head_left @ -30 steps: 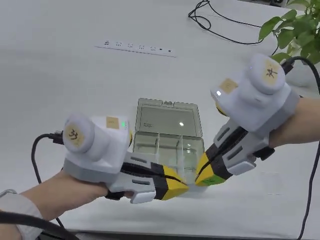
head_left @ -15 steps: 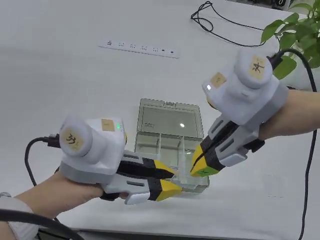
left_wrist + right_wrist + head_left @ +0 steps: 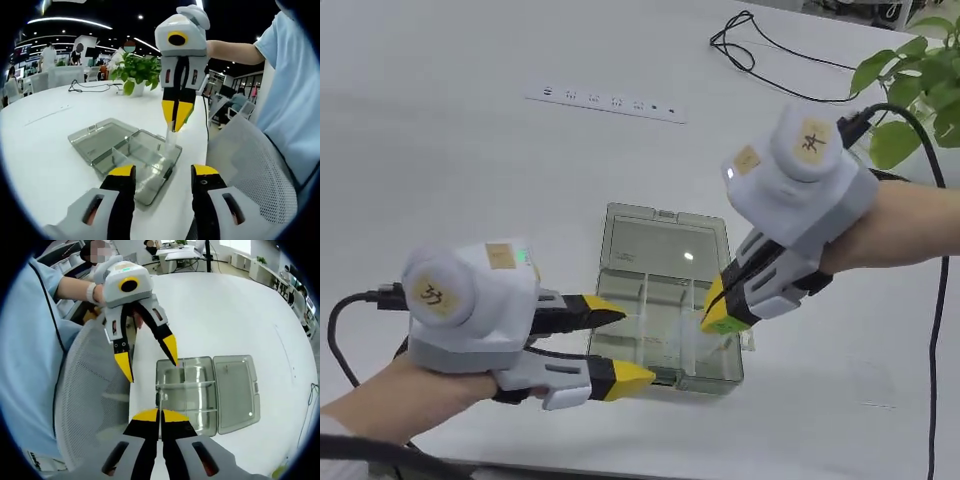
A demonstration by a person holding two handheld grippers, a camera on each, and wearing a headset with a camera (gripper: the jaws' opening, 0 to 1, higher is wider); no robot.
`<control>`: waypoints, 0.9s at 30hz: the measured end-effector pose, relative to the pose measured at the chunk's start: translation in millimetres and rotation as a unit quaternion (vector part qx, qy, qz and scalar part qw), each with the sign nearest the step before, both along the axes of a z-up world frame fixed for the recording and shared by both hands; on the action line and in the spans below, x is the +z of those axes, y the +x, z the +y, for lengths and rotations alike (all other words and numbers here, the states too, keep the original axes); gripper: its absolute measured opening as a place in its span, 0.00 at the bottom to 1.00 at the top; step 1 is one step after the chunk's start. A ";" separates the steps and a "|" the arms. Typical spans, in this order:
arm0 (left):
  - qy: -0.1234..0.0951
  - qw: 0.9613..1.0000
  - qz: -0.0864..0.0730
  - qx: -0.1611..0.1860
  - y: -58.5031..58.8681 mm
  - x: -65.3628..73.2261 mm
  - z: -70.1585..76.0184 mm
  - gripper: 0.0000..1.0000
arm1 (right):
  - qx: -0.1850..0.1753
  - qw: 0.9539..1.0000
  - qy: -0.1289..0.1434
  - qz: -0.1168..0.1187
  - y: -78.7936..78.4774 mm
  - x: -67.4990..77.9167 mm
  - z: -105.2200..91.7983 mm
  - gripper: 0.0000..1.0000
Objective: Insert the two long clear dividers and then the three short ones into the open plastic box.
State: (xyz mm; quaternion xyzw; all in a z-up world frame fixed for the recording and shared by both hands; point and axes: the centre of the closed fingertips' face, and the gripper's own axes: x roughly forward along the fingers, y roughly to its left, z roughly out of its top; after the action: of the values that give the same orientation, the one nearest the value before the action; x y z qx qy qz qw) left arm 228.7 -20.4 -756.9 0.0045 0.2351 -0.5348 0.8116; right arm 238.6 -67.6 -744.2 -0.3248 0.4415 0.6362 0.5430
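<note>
Seating a short clear divider (image 3: 170, 142) appears to be the step in hand. Your right tool (image 3: 717, 318), jaws pressed together on that clear strip, hangs tip-down over the right-hand compartments of the open plastic box (image 3: 650, 285). The box lies on the desk (image 3: 470, 180) with its lid (image 3: 665, 240) folded back flat. Other dividers already stand in the base; their exact count cannot be told. Your left tool (image 3: 617, 342) waits at the box's near left corner, jaws spread wide and holding nothing.

The next move calls for lowering the strip straight down so that both ends meet their slots. Your left tool is free to steady the box if it slides.

Compared with one second ago, your left tool has opened from narrow to wide and drawn back from the box's near edge. Your right tool has come from that edge to above the compartments.
</note>
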 end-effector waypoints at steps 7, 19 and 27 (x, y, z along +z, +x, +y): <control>0.010 0.999 -0.006 0.035 5.7 -4.8 15.8 0.62 | -0.003 1.000 -0.007 -0.013 13.7 -5.7 1.6 0.02; 0.040 0.995 -0.002 0.094 14.1 -16.7 38.9 1.00 | -0.001 0.999 -0.017 -0.041 31.6 -10.7 10.6 0.02; 0.034 0.994 -0.005 0.104 16.1 -14.0 46.0 1.00 | 0.000 0.999 -0.019 -0.040 33.4 -14.6 12.8 0.02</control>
State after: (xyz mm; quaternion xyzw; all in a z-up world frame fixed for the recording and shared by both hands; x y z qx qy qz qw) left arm 244.9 25.6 -771.0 0.0104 0.2486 -0.4392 0.8632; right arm 272.1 -54.8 -758.8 -0.3599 0.4315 0.6142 0.5541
